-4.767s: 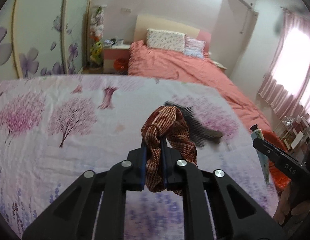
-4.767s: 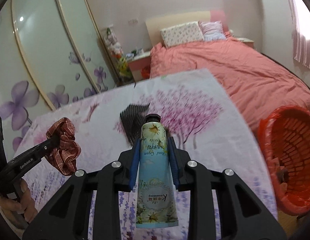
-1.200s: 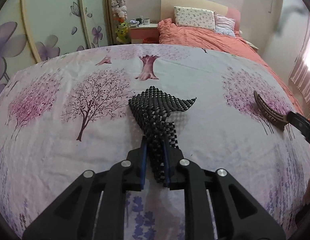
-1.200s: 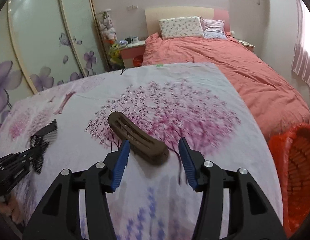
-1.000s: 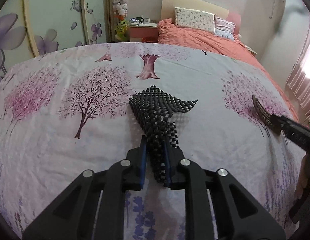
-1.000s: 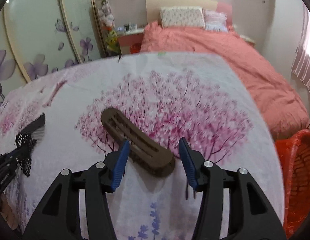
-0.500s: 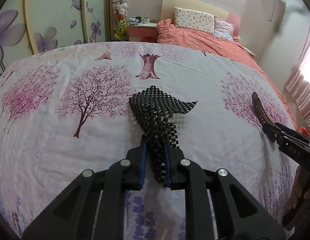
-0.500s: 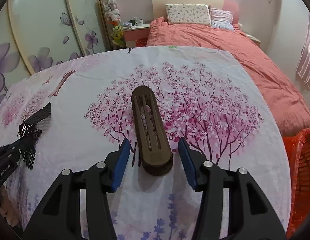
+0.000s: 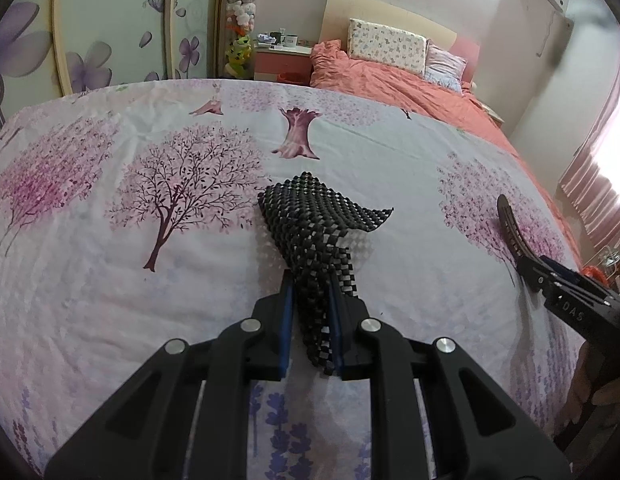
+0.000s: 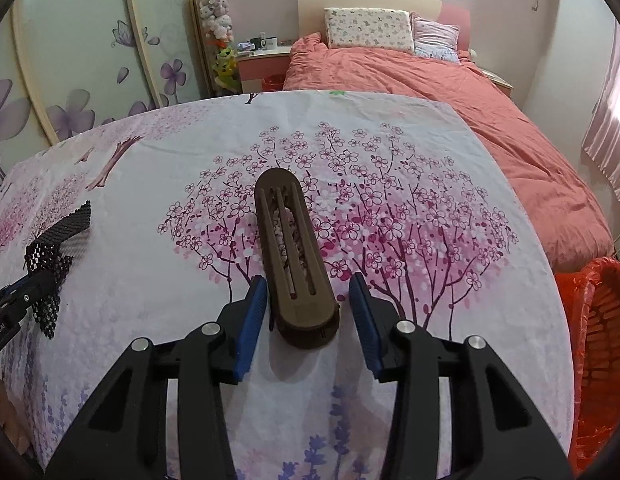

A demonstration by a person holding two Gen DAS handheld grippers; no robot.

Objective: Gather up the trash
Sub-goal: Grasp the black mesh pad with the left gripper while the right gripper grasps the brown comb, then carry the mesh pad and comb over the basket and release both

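My left gripper (image 9: 310, 292) is shut on a black mesh mat (image 9: 316, 216) whose far part lies on the floral sheet (image 9: 150, 280); the mat also shows at the left of the right wrist view (image 10: 56, 240). My right gripper (image 10: 308, 292) is open, its blue pads either side of the near end of a brown slotted hair clip (image 10: 292, 248) lying on the sheet. The clip also shows at the right of the left wrist view (image 9: 510, 220), with the right gripper behind it. An orange-red mesh basket (image 10: 598, 344) stands beside the bed at the right.
The floral sheet (image 10: 430, 340) covers a bed that ends at the right near the basket. Beyond it are a coral-quilted bed (image 10: 410, 80), a nightstand (image 9: 282, 58) and sliding wardrobe doors (image 9: 110, 28). Pink curtains (image 9: 602, 184) hang at the right.
Earlier I held a scrunchie in the left and a tube in the right. In the last second the right gripper has lined up along the brown clip, jaws straddling its near end. The left gripper still holds the mat.
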